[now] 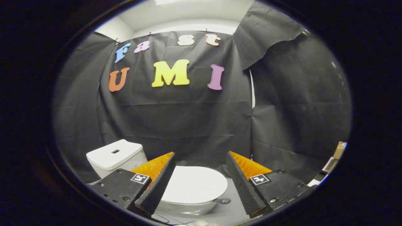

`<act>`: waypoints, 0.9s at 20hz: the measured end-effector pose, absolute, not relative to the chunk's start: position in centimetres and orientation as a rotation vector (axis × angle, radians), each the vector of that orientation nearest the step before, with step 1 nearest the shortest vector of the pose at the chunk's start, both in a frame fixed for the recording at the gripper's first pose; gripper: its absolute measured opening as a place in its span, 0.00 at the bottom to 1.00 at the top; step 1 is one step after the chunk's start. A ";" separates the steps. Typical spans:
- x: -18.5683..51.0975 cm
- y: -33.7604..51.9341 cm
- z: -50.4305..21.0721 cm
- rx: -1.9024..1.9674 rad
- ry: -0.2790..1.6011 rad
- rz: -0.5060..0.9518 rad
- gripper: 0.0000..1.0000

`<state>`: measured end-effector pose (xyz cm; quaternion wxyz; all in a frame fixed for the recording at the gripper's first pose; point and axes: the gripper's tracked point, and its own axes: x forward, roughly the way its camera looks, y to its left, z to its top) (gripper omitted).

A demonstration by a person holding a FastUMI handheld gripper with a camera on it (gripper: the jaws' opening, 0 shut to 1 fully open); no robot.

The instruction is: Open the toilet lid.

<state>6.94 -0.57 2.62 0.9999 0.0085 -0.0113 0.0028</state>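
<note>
Hovering above toilet, gripper (201,175) spread wide, nothing between fingers (157,185). Landmark: toilet lid (194,185), shut flat on bowl, seen through gap between fingers. Left of lid and behind it: white tank (114,155), against black cloth wall. Right of lid: small dark round tab (223,201) at lid edge, grey floor (226,213) beneath. Wide spread likely readies fingers to straddle lid rim for lifting.

Black cloth walls (188,125) rise from grey floor (226,213) under a white ceiling (188,12).
</note>
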 end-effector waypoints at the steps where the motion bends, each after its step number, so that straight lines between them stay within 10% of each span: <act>1: 7.7 -1.0 2.8 0.030 -0.025 0.003 1.00; 18: 17.4 -8.7 -11.1 0.415 0.294 0.052 1.00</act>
